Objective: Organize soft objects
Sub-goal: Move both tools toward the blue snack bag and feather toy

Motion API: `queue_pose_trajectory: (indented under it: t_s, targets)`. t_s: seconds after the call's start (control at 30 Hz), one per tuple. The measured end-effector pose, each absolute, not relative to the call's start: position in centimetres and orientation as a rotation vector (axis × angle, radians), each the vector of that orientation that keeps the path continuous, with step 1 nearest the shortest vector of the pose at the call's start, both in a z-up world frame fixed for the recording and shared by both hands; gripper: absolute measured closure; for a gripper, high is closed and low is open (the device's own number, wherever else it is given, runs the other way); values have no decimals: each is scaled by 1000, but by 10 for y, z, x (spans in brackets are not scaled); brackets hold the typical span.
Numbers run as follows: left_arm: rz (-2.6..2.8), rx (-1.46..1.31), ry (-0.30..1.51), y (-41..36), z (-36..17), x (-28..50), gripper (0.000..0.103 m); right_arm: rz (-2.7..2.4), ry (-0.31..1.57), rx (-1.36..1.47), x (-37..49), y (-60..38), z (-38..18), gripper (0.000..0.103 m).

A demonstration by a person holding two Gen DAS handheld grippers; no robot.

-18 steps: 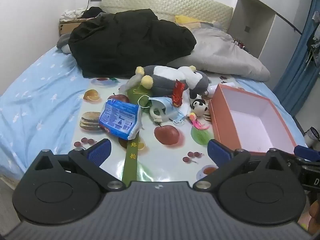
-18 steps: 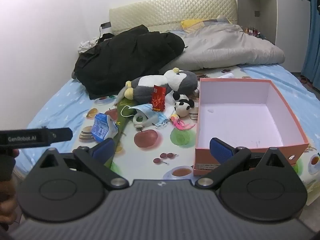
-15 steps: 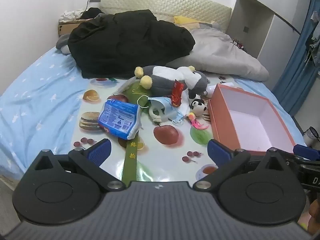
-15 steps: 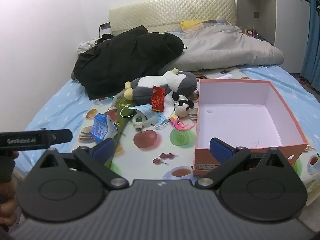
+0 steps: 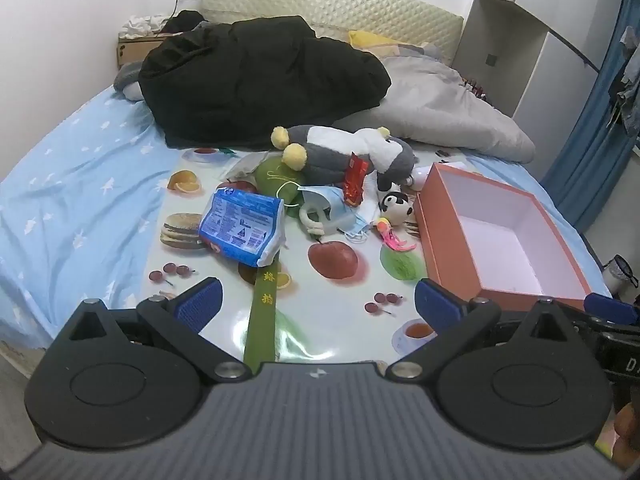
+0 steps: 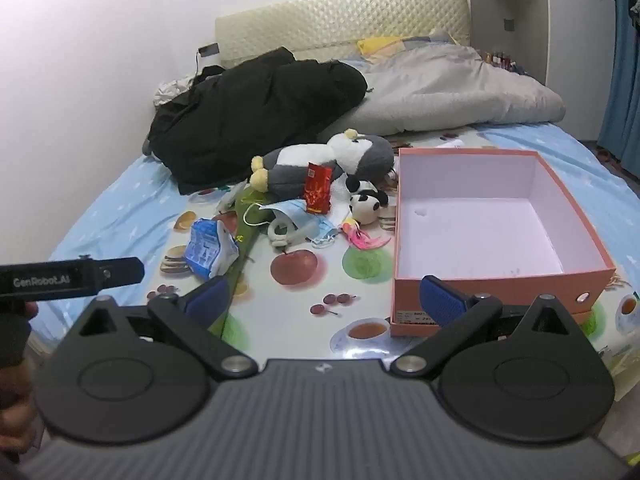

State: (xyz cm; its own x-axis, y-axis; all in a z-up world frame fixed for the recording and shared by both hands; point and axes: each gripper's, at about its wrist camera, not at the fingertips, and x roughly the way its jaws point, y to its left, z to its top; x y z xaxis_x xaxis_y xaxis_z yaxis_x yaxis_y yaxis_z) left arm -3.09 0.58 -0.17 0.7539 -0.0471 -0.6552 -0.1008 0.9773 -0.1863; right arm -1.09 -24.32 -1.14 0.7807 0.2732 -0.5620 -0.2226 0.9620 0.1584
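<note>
A grey and white plush penguin [image 5: 340, 152] [image 6: 320, 160] lies on a fruit-print mat [image 5: 340, 296] on the bed. Near it lie a small panda plush [image 5: 394, 204] [image 6: 366, 204], a blue face mask [image 5: 336, 208] [image 6: 296, 214], a red packet [image 5: 354, 182] [image 6: 318, 192], a blue tissue pack [image 5: 242, 228] [image 6: 208, 248] and a pink toy [image 5: 390, 236] [image 6: 362, 236]. An empty orange box [image 5: 444, 236] [image 6: 480, 300] stands to the right. My left gripper [image 5: 318, 306] and right gripper [image 6: 326, 300] are both open, empty, and short of the pile.
A black jacket [image 5: 260, 80] and a grey duvet [image 5: 440, 116] are heaped at the back of the bed. A green strap [image 5: 262, 320] runs toward my left gripper. A wardrobe [image 5: 520, 40] and blue curtain [image 5: 592, 152] stand on the right.
Both views have shifted very slightly. No object has moved and both grippers stay open.
</note>
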Motion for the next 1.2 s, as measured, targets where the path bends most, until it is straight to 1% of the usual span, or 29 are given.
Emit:
queue_pose_trajectory:
  t_s: [0.5,0.6,1.2]
  targets:
    - [21,-221,716,5,-8,-36,0,240,642,96,-16,-245,-14,0]
    - [2,-250,744,5,-14,-35,0,225,650,93,-17,-246,-14,0]
    - [-5,-211,752,-2,-18,-27,0,235,668,106,-11,-246,-21,0]
